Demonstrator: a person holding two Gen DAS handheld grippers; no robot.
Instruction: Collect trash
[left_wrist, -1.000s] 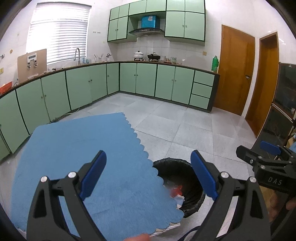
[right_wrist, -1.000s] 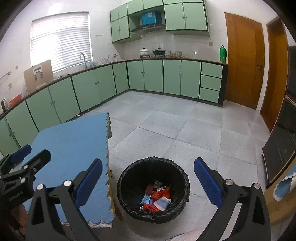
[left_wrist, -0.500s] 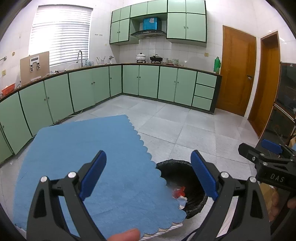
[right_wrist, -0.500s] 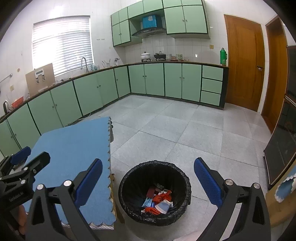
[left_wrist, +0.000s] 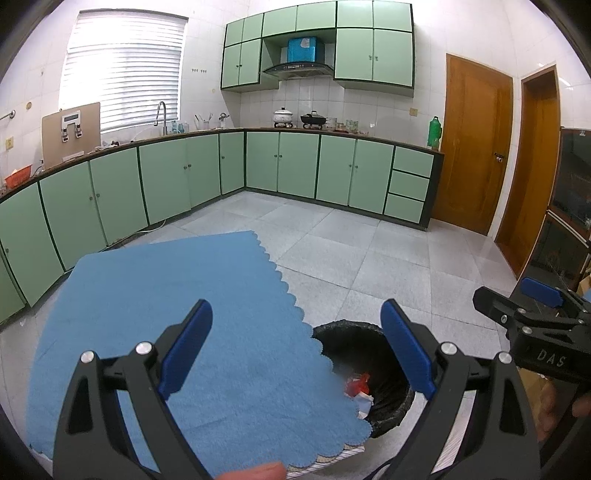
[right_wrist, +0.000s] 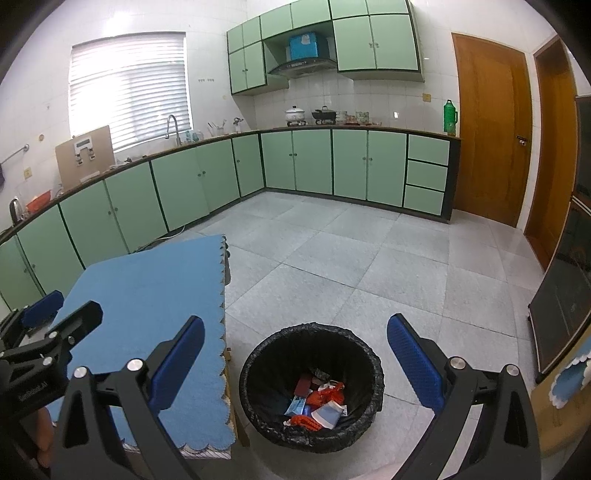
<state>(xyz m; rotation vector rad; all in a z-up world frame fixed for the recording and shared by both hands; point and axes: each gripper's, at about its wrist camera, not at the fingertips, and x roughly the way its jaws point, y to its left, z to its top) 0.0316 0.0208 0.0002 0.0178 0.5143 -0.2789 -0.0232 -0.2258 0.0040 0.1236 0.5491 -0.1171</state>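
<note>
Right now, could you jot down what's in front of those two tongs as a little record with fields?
Left tongs: open, empty, above the blue cloth
Right tongs: open, empty, above the bin
Table cover: blue scalloped cloth, bare
Bin: black-lined trash bin on the floor beside the table
Bin contents: red, blue and white wrappers

You've lifted both grippers and tipped them up: the trash bin (right_wrist: 309, 387) now sits lower in the right wrist view, and the blue table (left_wrist: 177, 332) cover has slid down in the left view.
</note>
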